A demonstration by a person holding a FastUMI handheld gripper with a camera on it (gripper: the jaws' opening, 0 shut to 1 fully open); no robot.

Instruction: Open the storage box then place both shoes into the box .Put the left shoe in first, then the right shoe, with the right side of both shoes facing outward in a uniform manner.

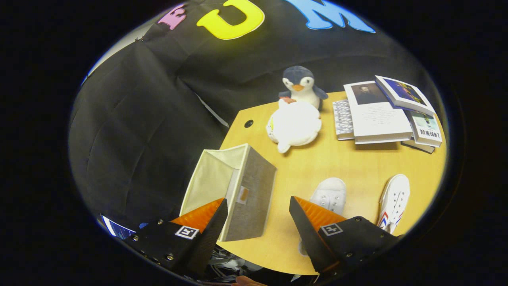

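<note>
Fabric box (234, 186) already open, so with my gripper (258, 214) spread empty above it, I judge the left shoe (331, 194) next.

Surface (357, 167): light wood tone. Storage box (254, 186): grey fabric outside, cream lining. Left shoe (331, 194): plain white. Right shoe (395, 200): white, red-blue stripes on side. Penguin plush (300, 85), far: navy head, white face, orange beak. Plush (294, 124) nearer: white. Books (381, 113), far right: white covers; one grey-patterned.
</note>
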